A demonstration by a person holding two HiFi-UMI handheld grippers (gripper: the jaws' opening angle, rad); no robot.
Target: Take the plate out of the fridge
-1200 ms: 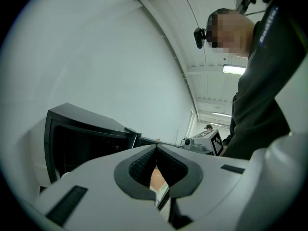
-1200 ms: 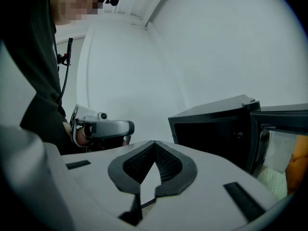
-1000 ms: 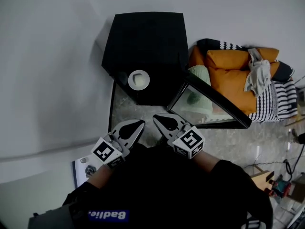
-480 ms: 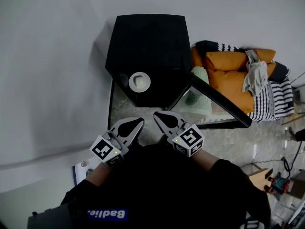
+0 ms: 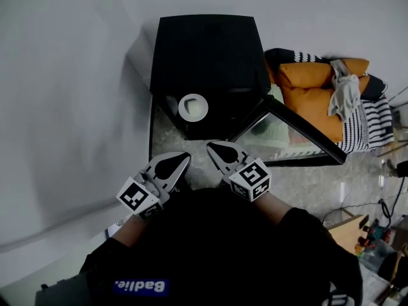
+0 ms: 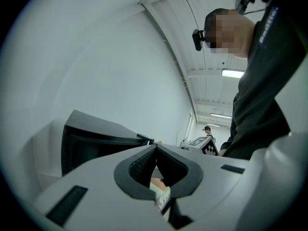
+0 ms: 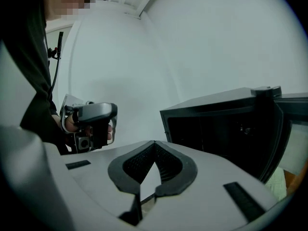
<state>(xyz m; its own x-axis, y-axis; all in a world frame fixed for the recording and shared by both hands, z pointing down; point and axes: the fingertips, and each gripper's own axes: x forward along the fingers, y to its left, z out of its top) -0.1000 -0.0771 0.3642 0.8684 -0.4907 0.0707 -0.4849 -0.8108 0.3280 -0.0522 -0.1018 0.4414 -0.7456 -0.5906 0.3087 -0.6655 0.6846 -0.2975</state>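
A white round plate [image 5: 192, 107] sits inside the open black fridge [image 5: 207, 50], near its front edge. The fridge door [image 5: 299, 136] stands swung open to the right. My left gripper [image 5: 183, 155] and right gripper [image 5: 211, 146] hang side by side just in front of the fridge opening, short of the plate. Both are shut with nothing between their jaws. In the left gripper view the shut left gripper [image 6: 155, 146] points past the fridge [image 6: 96, 138]. In the right gripper view the shut right gripper [image 7: 154, 142] faces the dark fridge interior [image 7: 221, 124], and the plate does not show there.
A sofa with orange cushions [image 5: 315, 91], a grey cloth [image 5: 347, 94] and a striped blanket [image 5: 376, 116] stands right of the fridge. A white wall [image 5: 70, 94] runs along the left. Stone floor [image 5: 306, 183] lies below the door. Wooden items [image 5: 347, 231] are at the lower right.
Both grippers stay shut and side by side, drifting slightly. The head view has shifted, so the fridge and plate sit a little further right, and the white thing at the lower left is gone from view.
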